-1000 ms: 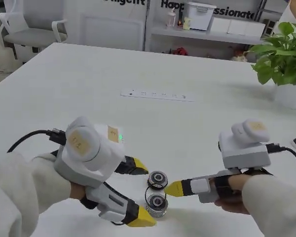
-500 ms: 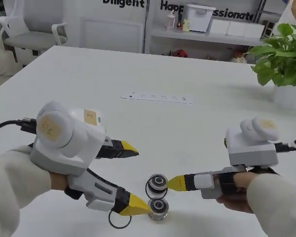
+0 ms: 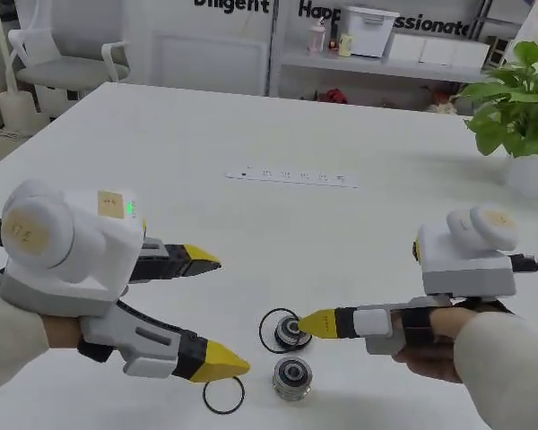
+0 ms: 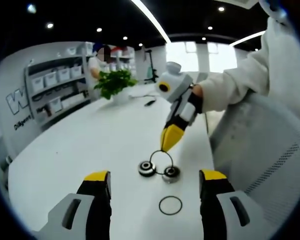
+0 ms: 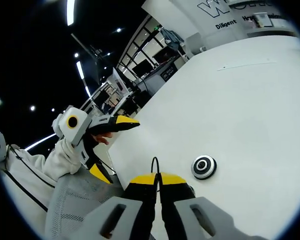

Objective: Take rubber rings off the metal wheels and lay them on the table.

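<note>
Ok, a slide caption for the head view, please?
Right claw pinches a rubber ring at one metal wheel; open left claw near a loose ring.

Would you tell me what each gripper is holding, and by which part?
The right gripper pinches a rubber ring by its edge; the left gripper, open, holds nothing.

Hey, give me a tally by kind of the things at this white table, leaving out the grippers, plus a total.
Metal wheels: 2, the far wheel and the near wheel
Rubber rings: 2, the loose ring lying flat, the other ring pinched by the right gripper
Power strip: 1
Potted plant: 1
Total: 6
</note>
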